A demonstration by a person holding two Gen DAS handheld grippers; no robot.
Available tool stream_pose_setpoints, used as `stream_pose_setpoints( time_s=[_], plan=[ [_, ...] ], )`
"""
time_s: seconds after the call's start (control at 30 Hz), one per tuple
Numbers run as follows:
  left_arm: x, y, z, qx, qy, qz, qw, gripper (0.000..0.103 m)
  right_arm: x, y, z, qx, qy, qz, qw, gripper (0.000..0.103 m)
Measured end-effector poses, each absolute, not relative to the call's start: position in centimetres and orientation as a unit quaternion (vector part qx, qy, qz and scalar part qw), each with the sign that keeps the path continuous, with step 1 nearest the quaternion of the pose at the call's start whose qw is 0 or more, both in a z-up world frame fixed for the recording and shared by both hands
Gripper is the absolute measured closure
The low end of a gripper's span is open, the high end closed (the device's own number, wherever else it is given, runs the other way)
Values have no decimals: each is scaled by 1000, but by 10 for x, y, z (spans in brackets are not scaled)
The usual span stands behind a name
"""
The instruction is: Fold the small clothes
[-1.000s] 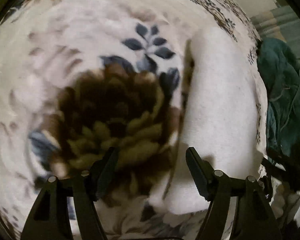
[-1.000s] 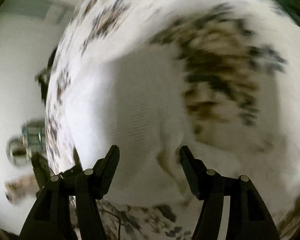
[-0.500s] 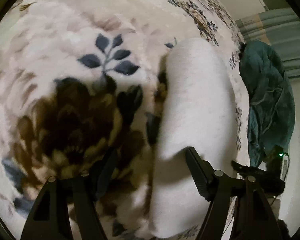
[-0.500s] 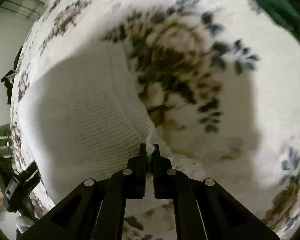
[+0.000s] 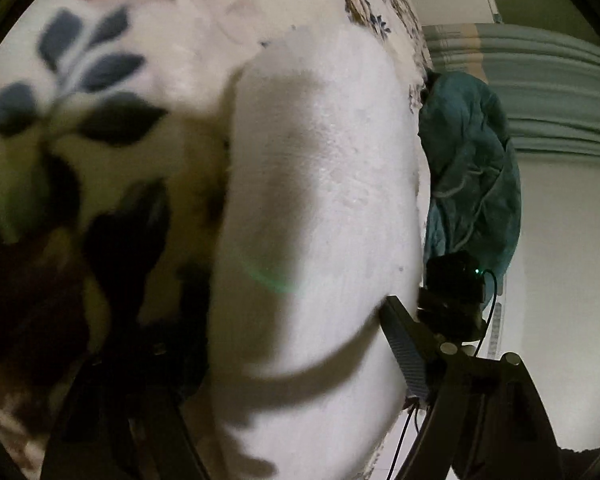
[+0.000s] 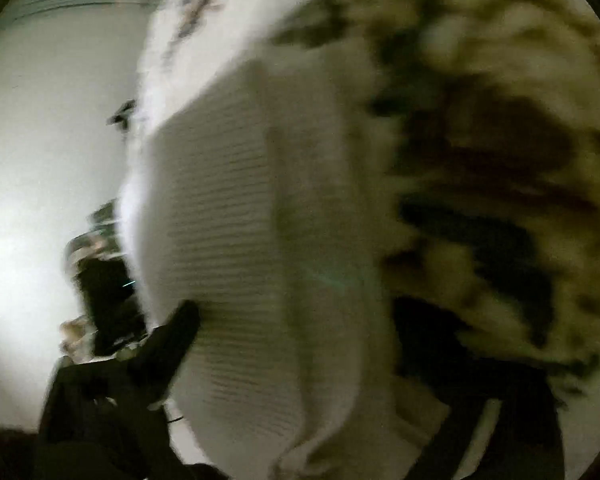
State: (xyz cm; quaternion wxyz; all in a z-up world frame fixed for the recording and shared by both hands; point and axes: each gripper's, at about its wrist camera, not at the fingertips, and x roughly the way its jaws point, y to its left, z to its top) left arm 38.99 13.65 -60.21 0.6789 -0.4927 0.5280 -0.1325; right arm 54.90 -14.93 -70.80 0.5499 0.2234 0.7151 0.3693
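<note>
A small white knitted garment [image 5: 316, 200] lies folded on a floral blanket [image 5: 100, 80]. My left gripper [image 5: 284, 344] is open, its fingers [image 5: 404, 344] on either side of the garment's near end, close above it. In the right wrist view the same white garment [image 6: 240, 240] fills the middle, blurred. My right gripper [image 6: 300, 352] is open, its fingers [image 6: 172, 340] spread either side of the garment's near part. The right finger is dark and hard to make out.
A teal cloth [image 5: 472, 168] hangs off the bed's far right edge. A dark device with a green light [image 5: 456, 280] and cables sits by the bed edge. A white wall [image 6: 40, 140] lies past the bed's left edge.
My right gripper, shut on the garment's edge half a second ago, has opened and swung. My left gripper has moved right, over the garment, and stays open.
</note>
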Motion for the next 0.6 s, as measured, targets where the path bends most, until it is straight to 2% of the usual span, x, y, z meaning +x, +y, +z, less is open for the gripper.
stream_pose_setpoints(
  time_s=[0.13, 0.2, 0.23, 0.27, 0.3, 0.33, 0.37, 0.47, 0.6],
  plan=[
    [399, 135, -606, -502, 525, -147, 672, 23, 538, -125, -713, 242, 722, 435, 480, 0],
    [400, 135, -606, -507, 523, -148, 669, 23, 534, -115, -713, 229, 721, 439, 485, 1],
    [400, 136, -604, -509, 520, -147, 670, 24, 534, -114, -711, 236, 717, 440, 487, 17],
    [399, 136, -600, -512, 510, -146, 676, 26, 535, -114, -711, 243, 714, 437, 491, 52],
    [399, 136, -595, -507, 503, -141, 686, 49, 536, -118, -711, 255, 712, 430, 494, 57],
    [401, 135, -592, -499, 504, -139, 691, 62, 536, -123, -708, 268, 707, 421, 501, 60],
    [404, 134, -588, -495, 503, -143, 694, 70, 534, -126, -702, 264, 700, 420, 514, 64],
    [414, 131, -565, -464, 502, -149, 714, 73, 532, -136, -678, 259, 682, 415, 544, 71],
    [448, 129, -540, -451, 500, -170, 720, 73, 535, -156, -644, 258, 658, 403, 582, 73]
  ],
)
